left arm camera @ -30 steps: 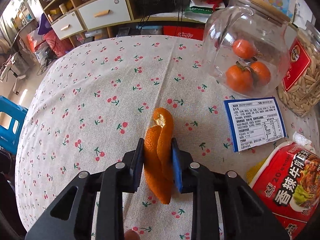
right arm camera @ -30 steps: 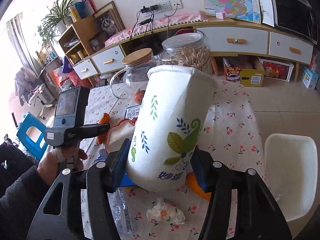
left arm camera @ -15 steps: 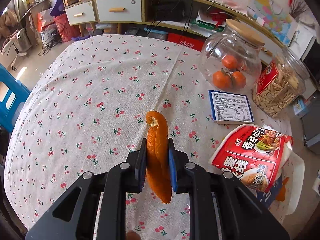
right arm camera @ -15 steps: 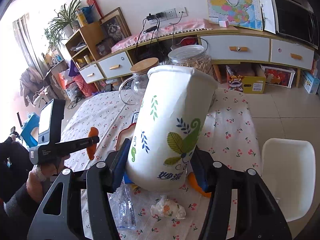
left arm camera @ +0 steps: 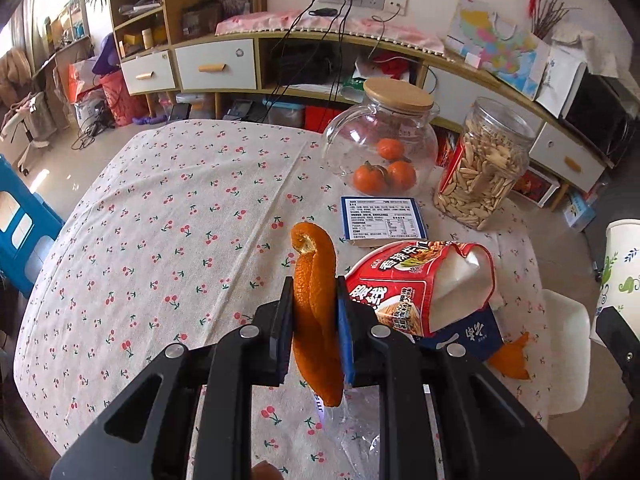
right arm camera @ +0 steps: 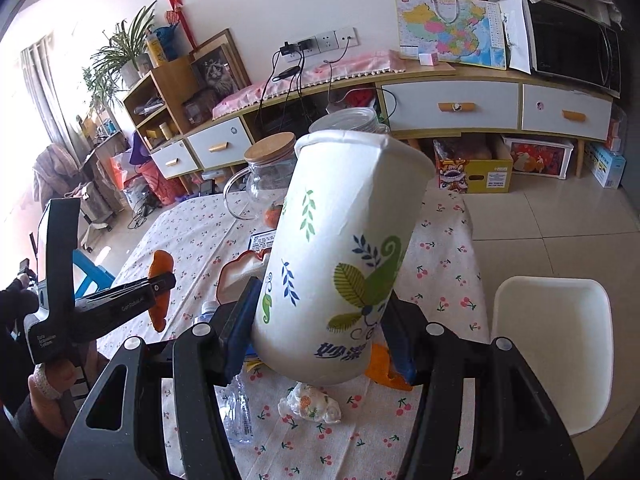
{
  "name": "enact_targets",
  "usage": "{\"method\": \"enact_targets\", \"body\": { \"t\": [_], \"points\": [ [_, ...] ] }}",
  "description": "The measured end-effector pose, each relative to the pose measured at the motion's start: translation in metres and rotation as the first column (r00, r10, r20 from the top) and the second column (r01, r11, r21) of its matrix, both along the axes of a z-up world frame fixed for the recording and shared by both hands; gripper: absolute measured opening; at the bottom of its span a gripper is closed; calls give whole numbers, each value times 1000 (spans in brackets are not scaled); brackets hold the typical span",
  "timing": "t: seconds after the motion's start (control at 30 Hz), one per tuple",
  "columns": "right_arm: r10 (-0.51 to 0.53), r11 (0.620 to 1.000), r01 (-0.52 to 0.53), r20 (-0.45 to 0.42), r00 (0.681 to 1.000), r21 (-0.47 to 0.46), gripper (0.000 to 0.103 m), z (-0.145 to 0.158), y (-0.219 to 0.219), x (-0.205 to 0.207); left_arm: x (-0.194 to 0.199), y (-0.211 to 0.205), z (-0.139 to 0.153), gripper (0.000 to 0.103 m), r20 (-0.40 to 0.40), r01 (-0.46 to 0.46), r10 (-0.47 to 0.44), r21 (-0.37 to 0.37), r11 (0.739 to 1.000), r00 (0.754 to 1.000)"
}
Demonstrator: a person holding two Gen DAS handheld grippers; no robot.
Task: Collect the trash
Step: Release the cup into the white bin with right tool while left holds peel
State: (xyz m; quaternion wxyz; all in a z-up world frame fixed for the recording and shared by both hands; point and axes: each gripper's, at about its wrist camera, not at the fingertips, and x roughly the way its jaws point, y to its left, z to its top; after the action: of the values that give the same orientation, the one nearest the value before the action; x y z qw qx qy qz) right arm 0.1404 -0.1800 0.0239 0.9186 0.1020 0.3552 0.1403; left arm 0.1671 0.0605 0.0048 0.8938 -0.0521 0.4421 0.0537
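Observation:
My left gripper (left arm camera: pixel 314 320) is shut on a long curl of orange peel (left arm camera: pixel 314 300), lifted above the cherry-print tablecloth (left arm camera: pixel 168 232); the right wrist view shows this gripper (right arm camera: pixel 160 284) and peel (right arm camera: pixel 160 304) at the left. A white paper cup with leaf print (right arm camera: pixel 344 256) is clamped, tilted, in my right gripper (right arm camera: pixel 320 328); its edge (left arm camera: pixel 622 264) shows at the right of the left wrist view. On the table lie a red noodle wrapper (left arm camera: pixel 416 284), another peel piece (left arm camera: pixel 510 360), a crumpled tissue (right arm camera: pixel 310 404) and a crushed clear bottle (right arm camera: pixel 238 412).
A glass jar of oranges (left arm camera: pixel 382 148) and a plastic jar of seeds (left arm camera: pixel 484 168) stand at the table's far side, with a blue-edged label packet (left arm camera: pixel 382 220) before them. A white chair (right arm camera: pixel 552 344) is at the table's right edge, a blue stool (left arm camera: pixel 20 232) at the left.
My left gripper has risen and drawn back to the right with the peel, bringing the wrapper and jars into fuller view. The right gripper and cup shifted slightly.

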Motion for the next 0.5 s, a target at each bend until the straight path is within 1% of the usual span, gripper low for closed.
{"method": "enact_targets", "body": {
  "t": [0.23,0.5],
  "points": [
    [-51,998,51,3,999,-24,54,-1,-26,-7,-10,-34,7,20,31,58,-58,7,998,998],
    [-121,992,121,11,993,-46,54,-1,-61,-15,-20,-73,8,20,43,124,-124,-4,992,991]
  ]
}}
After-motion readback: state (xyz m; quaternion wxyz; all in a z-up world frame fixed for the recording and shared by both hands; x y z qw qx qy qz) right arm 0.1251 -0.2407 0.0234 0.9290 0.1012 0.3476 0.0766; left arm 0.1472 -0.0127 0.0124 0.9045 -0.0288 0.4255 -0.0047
